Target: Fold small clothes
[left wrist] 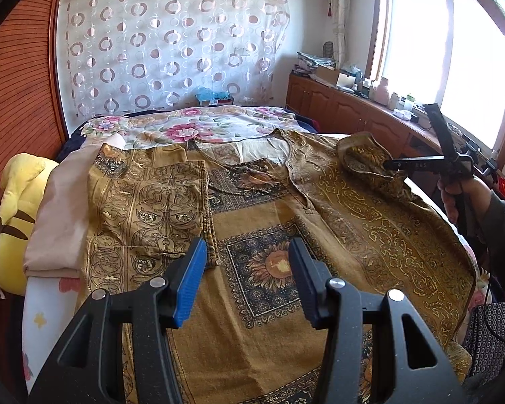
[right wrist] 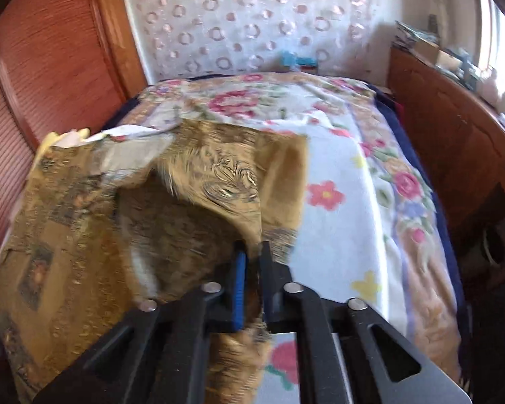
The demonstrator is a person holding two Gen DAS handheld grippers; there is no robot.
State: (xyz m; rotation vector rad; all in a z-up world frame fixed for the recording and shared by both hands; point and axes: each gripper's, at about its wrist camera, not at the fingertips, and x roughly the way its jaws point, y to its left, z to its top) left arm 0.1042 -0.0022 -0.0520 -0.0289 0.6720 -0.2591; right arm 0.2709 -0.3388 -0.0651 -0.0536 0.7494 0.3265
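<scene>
A mustard-gold patterned shirt (left wrist: 269,235) lies spread on the bed, front up. Its left sleeve (left wrist: 151,208) is folded in over the body. My left gripper (left wrist: 247,269) is open and empty, hovering above the shirt's lower middle. My right gripper (right wrist: 252,262) is shut on the shirt's right sleeve (right wrist: 219,185) and holds it lifted off the bed; it also shows in the left wrist view (left wrist: 389,165) at the sleeve's end (left wrist: 367,155).
A floral blanket (right wrist: 353,185) covers the bed. A pink folded cloth (left wrist: 64,208) and a yellow plush toy (left wrist: 13,219) lie at the left. A wooden cabinet (left wrist: 353,111) with clutter runs along the right under the window. A wooden panel (left wrist: 20,84) stands left.
</scene>
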